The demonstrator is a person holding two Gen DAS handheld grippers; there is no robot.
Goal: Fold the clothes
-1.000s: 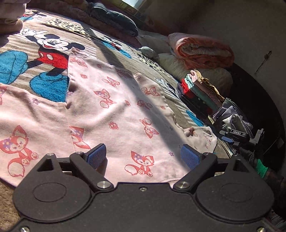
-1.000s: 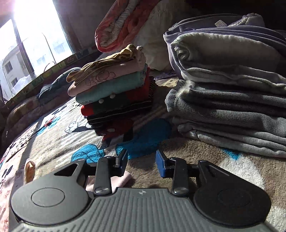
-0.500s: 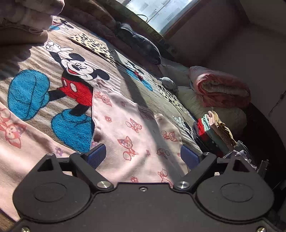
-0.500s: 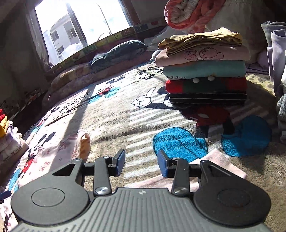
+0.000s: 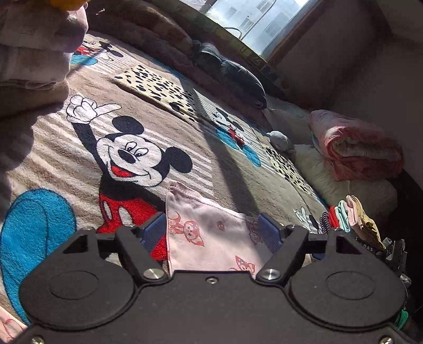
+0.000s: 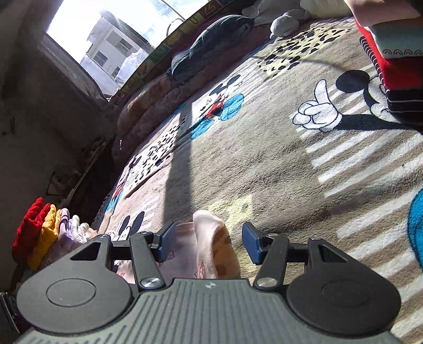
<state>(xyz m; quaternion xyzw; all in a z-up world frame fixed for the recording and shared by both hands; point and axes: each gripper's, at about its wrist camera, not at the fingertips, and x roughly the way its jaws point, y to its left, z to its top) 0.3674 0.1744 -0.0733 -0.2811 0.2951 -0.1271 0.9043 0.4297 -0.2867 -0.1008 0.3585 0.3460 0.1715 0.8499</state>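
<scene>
Left claw [image 5: 212, 231] spread wide, blue pads either side of a pink garment [image 5: 208, 232] without touching it. Garment flat on the bed blanket [image 5: 238, 169], pale pink with small red fox prints, one hemmed corner pointing away toward the mouse figure. Right claw [image 6: 208, 239] likewise spread, a raised pink cuff [image 6: 208, 232] of the same garment standing between its pads, apart from both; inside of the cuff in shadow. Beyond both claws, wide bare blanket, tan with white stripes, blue patches and spotted panels, crossed by a long dark shadow band. Room to move ahead and toward the middle of the bed. To the right in the left view, a folded stack [image 5: 349, 214] at the blanket's edge, with a rolled pink quilt [image 5: 354, 150] on pale pillows behind it. In the right view, the same stack [image 6: 396, 66] at upper right, and a row of red, yellow and lilac clothes [image 6: 42, 230] at the far left edge. Farther off, a dark cushion [image 5: 238, 76] along the bed's far rim under the window [image 5: 253, 18]. Folded bedding piled at upper left in the left view.
</scene>
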